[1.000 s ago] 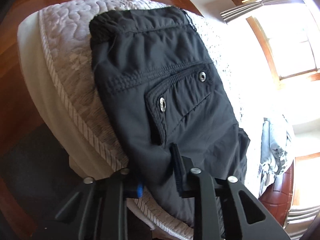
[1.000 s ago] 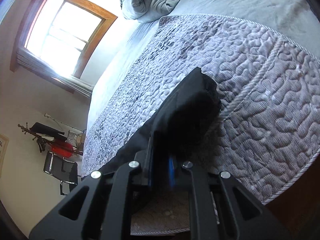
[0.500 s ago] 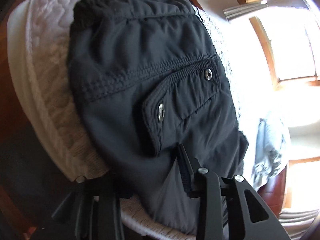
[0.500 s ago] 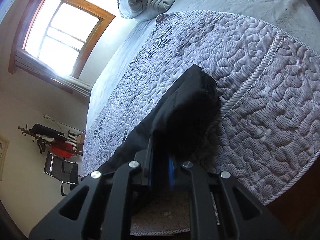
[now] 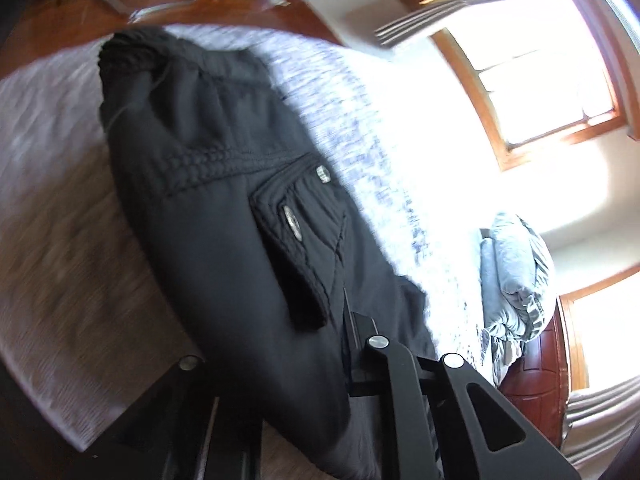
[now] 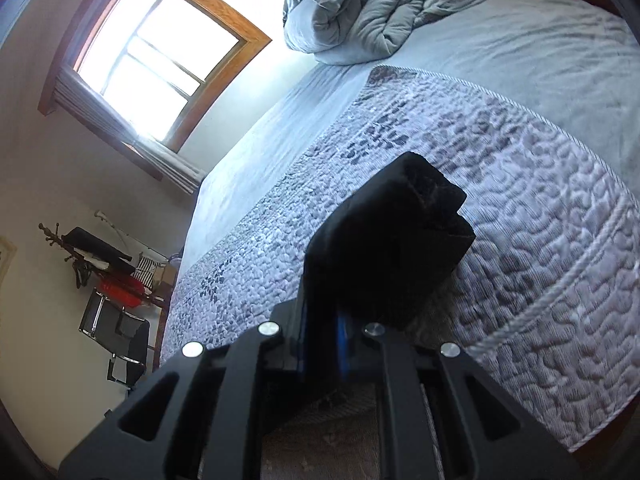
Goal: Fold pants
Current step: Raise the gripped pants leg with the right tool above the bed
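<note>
Left tongs [image 5: 272, 360] seemingly straddle black pants [image 5: 224, 208].

Quilted mattress [image 6: 540, 216], rumpled grey duvet [image 6: 360, 12], wooden-framed window [image 6: 156, 56], chair [image 6: 120, 332]

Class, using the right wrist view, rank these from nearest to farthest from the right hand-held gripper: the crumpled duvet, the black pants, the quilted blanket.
1. Black pants: clamped in the right hand-held gripper.
2. Quilted blanket: spread beneath and beyond the pants.
3. Crumpled duvet: heaped at the bed's far end.

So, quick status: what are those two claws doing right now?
Left gripper and right gripper both shut on black fabric pants. Pants over quilted mattress. Nothing blocking.
</note>
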The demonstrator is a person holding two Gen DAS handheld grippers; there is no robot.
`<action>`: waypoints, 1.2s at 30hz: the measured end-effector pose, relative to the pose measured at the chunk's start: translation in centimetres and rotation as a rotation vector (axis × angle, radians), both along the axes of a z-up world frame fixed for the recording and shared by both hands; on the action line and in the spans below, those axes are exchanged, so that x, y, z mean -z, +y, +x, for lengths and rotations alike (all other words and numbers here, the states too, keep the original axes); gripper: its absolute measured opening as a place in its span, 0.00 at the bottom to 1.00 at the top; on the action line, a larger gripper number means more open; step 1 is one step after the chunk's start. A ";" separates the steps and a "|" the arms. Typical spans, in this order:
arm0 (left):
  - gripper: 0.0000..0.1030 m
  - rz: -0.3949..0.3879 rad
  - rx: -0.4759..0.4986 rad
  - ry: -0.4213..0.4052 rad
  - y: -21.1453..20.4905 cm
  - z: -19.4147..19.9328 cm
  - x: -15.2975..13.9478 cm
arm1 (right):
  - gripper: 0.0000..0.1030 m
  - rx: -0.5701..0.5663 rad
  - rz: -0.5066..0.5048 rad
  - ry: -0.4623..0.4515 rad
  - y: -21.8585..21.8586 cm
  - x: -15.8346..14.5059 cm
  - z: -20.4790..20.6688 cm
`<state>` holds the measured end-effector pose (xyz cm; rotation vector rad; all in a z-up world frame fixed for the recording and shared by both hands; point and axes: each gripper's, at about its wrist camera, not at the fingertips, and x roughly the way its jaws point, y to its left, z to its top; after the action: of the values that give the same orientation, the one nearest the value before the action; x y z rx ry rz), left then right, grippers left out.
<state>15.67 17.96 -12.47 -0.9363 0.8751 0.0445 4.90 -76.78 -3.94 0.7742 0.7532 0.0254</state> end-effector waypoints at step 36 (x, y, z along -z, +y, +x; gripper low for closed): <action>0.33 0.019 0.002 0.077 -0.8 -0.4 3.8 | 0.11 -0.012 -0.651 0.163 10.9 1.2 0.3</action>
<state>15.25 17.18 -16.29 -0.9209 0.9454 0.0872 5.21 -65.91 -5.14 0.1515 0.8548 -0.2641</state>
